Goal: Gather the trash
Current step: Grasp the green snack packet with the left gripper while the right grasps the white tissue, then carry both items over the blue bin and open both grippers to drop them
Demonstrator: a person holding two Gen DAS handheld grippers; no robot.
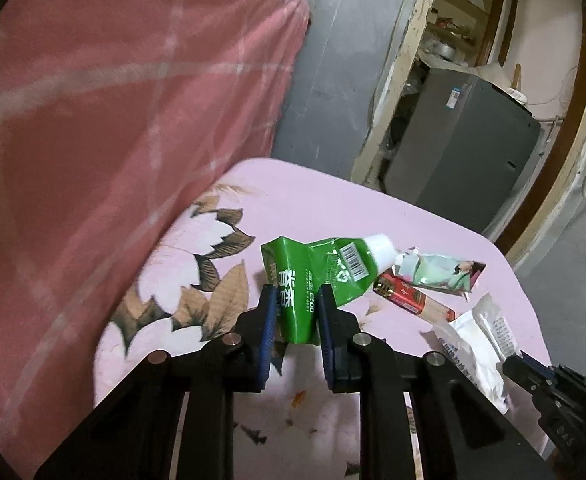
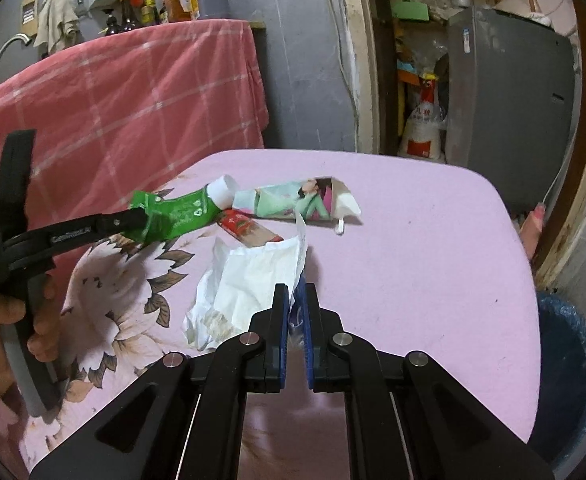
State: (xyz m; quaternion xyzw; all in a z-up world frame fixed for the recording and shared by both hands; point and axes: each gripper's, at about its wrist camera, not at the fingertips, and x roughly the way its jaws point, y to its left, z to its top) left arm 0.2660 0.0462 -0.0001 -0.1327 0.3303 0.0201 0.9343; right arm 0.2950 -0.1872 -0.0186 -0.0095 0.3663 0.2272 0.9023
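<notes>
My left gripper [image 1: 295,300] is shut on the flat end of a green toothpaste tube [image 1: 317,272] with a white cap, held just above the pink tablecloth [image 1: 313,208]. The tube also shows in the right wrist view [image 2: 181,212], with the left gripper [image 2: 133,216] on it. My right gripper [image 2: 296,300] is shut on the edge of a crumpled white wrapper [image 2: 249,280], which also shows in the left wrist view [image 1: 477,344]. A pale green carton [image 2: 301,200] and a red box [image 2: 249,228] lie on the table behind it.
A pink checked cloth [image 2: 113,112] covers furniture to the left. A grey cabinet [image 2: 509,108] stands behind the table. A blue bin [image 2: 565,376] sits on the floor at the table's right edge. A white sack [image 2: 421,128] leans in the doorway.
</notes>
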